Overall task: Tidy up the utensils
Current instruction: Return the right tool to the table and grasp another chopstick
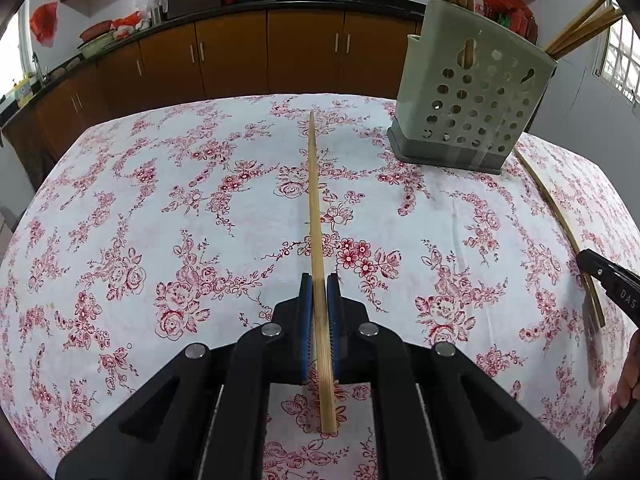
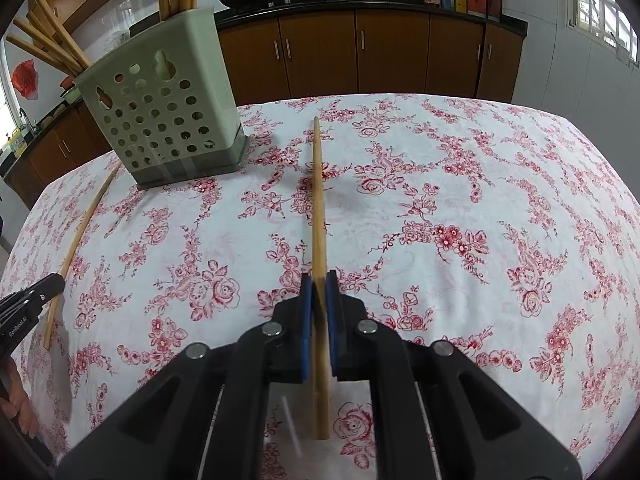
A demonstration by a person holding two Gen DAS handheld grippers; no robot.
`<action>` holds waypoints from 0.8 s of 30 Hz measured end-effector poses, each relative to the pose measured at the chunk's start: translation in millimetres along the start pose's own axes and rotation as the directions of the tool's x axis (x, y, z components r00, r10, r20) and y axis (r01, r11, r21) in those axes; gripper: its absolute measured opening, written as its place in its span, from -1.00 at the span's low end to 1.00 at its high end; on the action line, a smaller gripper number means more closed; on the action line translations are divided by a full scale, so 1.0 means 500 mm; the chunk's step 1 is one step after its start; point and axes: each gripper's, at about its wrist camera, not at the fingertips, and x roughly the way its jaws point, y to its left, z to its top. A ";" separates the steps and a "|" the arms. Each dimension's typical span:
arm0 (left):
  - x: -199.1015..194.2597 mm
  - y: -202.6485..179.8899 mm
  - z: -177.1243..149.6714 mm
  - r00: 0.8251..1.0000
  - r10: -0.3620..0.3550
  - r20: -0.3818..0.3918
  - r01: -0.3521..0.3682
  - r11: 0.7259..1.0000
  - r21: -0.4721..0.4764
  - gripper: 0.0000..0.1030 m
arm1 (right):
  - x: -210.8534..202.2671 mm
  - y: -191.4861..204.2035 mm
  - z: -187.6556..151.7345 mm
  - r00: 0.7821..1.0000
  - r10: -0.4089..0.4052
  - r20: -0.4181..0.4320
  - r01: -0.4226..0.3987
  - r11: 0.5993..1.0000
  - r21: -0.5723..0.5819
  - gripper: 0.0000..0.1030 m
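chopsticks are the things to tidy here. the left gripper (image 1: 320, 294) is shut tight on one chopstick (image 1: 314, 200), with its blue pads (image 1: 307, 320) pressing both sides near the thick end. the right gripper (image 2: 319, 292) is shut on another chopstick (image 2: 318, 200) in the same way. both sticks point out over the flowery tablecloth (image 1: 160, 220).

the green holder (image 1: 472, 92) with round holes stands on the table between the two grippers, near the far edge, and it already has sticks in it. i think the next job is to lift each stick, tip it so it points down, and drop it in the top of the holder. go one at a time so the two grippers do not bump. keep the squeeze firm, because a thin stick can slip or swing.

letters that look like "das" show on the right gripper in the left view, and "genrobot.ai", a bit blurry, on the left gripper in the right view.
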 end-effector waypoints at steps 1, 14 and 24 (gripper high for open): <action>0.000 0.000 0.000 1.000 -0.003 0.000 0.003 1.000 -0.003 -0.83 | 0.000 0.001 0.000 1.000 0.000 0.000 0.000 1.000 0.000 -0.84; 0.001 0.000 0.002 1.000 -0.017 0.000 0.017 1.000 -0.015 -0.83 | 0.001 0.000 -0.001 1.000 0.006 -0.001 -0.006 1.000 0.005 -0.84; 0.001 0.002 0.001 1.000 -0.016 0.000 0.016 1.000 -0.014 -0.83 | 0.002 -0.002 0.000 1.000 0.010 -0.001 -0.010 1.000 0.009 -0.83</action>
